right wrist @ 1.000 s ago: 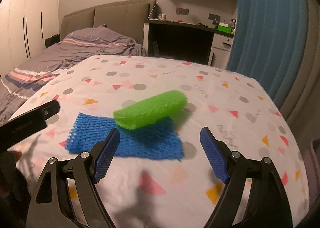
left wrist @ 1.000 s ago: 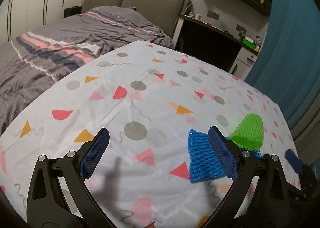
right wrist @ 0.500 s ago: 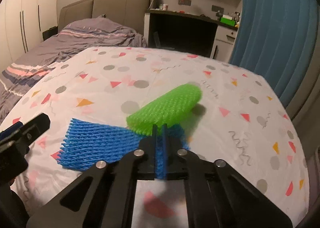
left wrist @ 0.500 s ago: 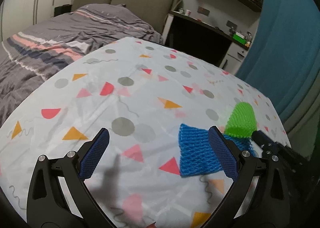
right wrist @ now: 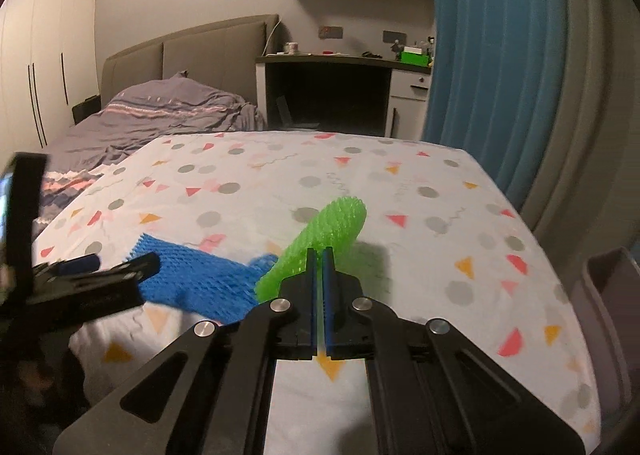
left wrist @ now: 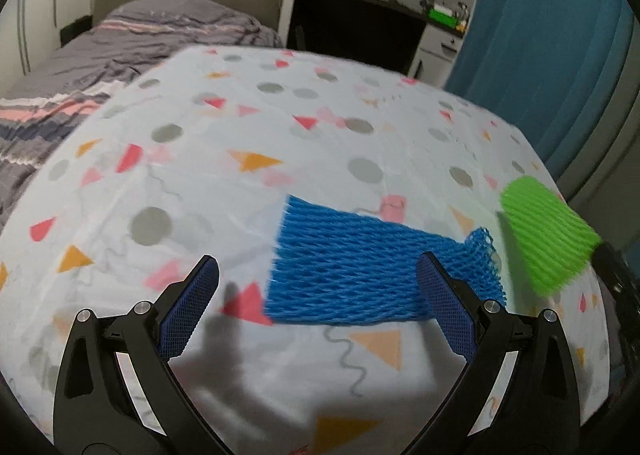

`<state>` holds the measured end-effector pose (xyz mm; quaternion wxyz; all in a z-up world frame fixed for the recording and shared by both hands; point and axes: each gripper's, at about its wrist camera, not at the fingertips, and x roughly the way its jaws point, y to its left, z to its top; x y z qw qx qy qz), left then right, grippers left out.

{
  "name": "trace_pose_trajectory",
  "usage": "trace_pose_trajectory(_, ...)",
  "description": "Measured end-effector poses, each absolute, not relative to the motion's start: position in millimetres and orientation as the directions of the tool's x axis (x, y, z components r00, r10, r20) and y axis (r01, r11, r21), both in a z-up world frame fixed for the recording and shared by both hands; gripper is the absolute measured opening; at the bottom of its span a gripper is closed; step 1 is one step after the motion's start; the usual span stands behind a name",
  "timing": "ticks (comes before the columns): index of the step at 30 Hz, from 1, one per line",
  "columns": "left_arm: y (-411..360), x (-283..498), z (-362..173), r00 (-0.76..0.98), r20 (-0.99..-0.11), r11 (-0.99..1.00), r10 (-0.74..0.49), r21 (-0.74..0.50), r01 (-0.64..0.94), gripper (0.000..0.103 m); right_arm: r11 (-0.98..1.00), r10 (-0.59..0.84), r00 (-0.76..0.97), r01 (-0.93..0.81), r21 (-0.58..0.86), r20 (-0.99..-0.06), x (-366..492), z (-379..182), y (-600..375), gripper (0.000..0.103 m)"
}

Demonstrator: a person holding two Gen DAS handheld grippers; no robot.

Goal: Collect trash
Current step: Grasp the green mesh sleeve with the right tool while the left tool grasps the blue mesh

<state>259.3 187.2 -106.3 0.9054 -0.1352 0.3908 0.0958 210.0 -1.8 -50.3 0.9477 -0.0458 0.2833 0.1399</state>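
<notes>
A blue foam net (left wrist: 352, 267) lies flat on the patterned tablecloth (left wrist: 240, 127). My left gripper (left wrist: 316, 269) hovers just over its near edge, open, with nothing pressed between the pads. A green foam net sleeve (right wrist: 332, 223) sticks up and away from my right gripper (right wrist: 318, 255), which is shut on the sleeve's near end. The sleeve is off the cloth and casts a shadow on it. In the left wrist view the green sleeve (left wrist: 548, 231) hangs at the right, beside the blue net. The right wrist view shows the blue net (right wrist: 192, 283) at the left, with the left gripper (right wrist: 104, 275) over it.
A greyish bin (right wrist: 608, 295) stands off the table's right edge. A bed (right wrist: 168, 115) with grey covers lies beyond the table at the left, a dark desk (right wrist: 332, 95) behind it, and a blue curtain (right wrist: 492, 55) at the right.
My right gripper shut on the green sleeve's near end and lifted it off the blue net, to the right. My left gripper moved in over the blue net, staying open.
</notes>
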Motion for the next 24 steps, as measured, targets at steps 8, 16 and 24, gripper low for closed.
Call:
trace_pose_trajectory(8, 163, 277, -115, 0.615, -0.781, 0.964, 0.107, -0.071, -0.257, 0.079, 0.964, 0.240, 0.805, -0.264, 0.035, -0.543, 185, -47, -48, 0.003)
trace_pose_trajectory(16, 138, 276, -111, 0.628, -0.771, 0.983, 0.106, -0.014, -0.183, 0.023, 0.966, 0.242, 0.799, -0.252, 0.059, -0.551, 173, -50, -71, 0.003)
trace_pose_trajectory(24, 128, 266, -106, 0.660, -0.748, 0.986, 0.065, -0.055, -0.160, 0.013, 0.959, 0.263, 0.760, -0.272, 0.076, -0.595, 169, -58, -86, 0.015)
